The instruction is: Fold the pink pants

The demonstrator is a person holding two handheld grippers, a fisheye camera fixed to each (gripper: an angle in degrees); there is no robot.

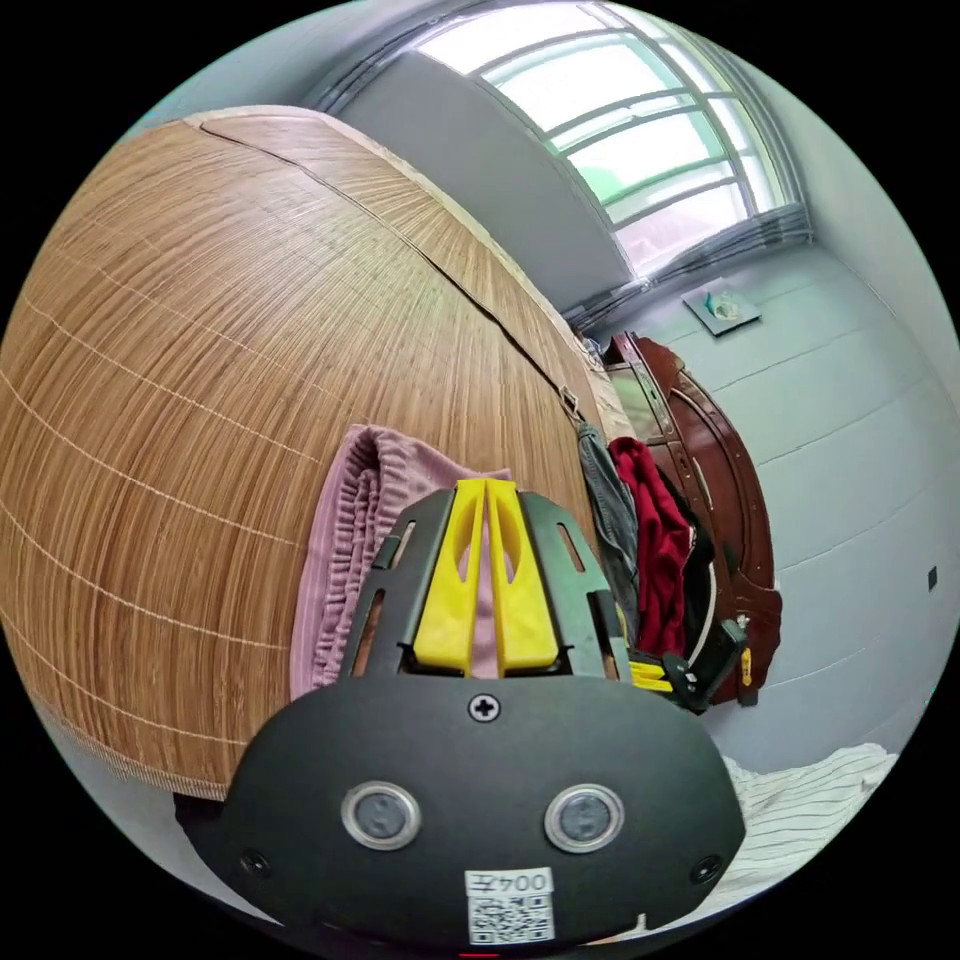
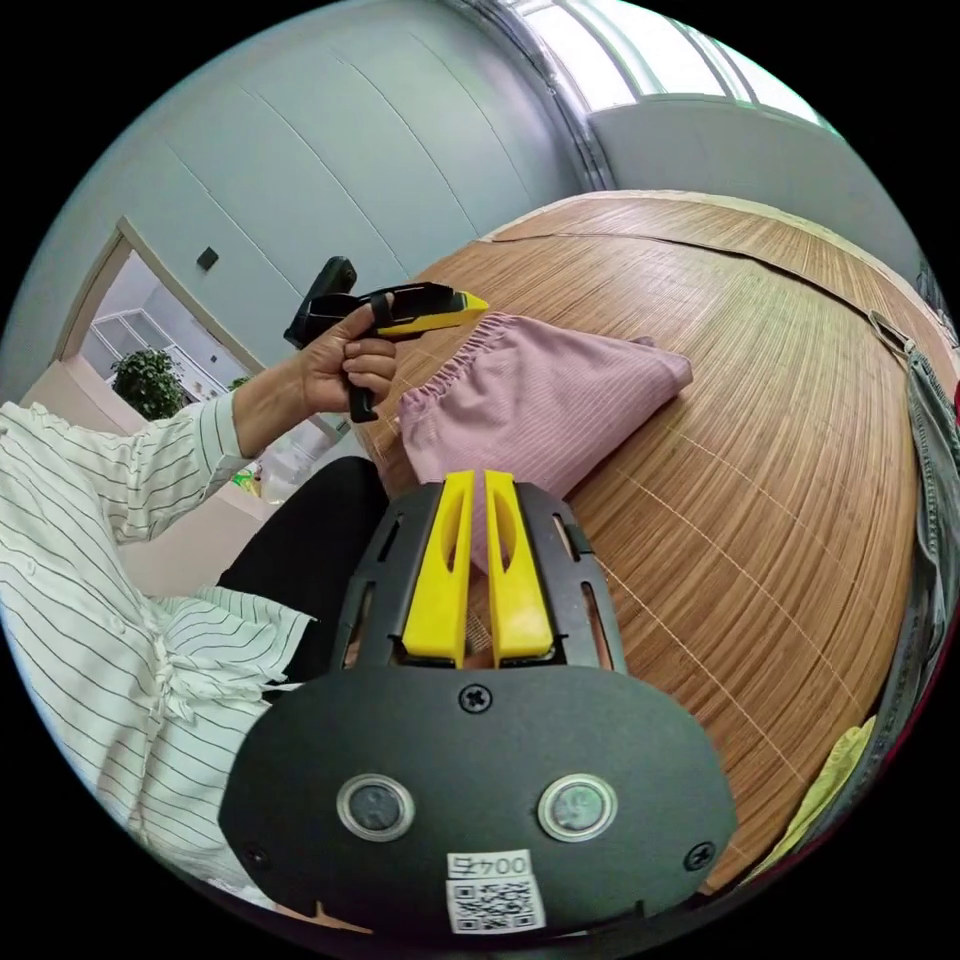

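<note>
Pink pants point(image 2: 545, 400) lie folded on the bamboo mat point(image 2: 760, 420), the left tool point(image 2: 470, 300) closed just above their waistband, the right tool point(image 2: 478, 480) closed above their edge.

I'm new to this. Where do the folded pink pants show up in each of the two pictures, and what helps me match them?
Left gripper view: the pink pants lie at lower centre, partly behind the yellow jaws, elastic waistband to the left.
Right gripper view: the pants lie at centre, above the jaws, waistband toward the upper left near the other hand-held gripper.
Shared landmark: the bamboo mat under the pants.
</note>
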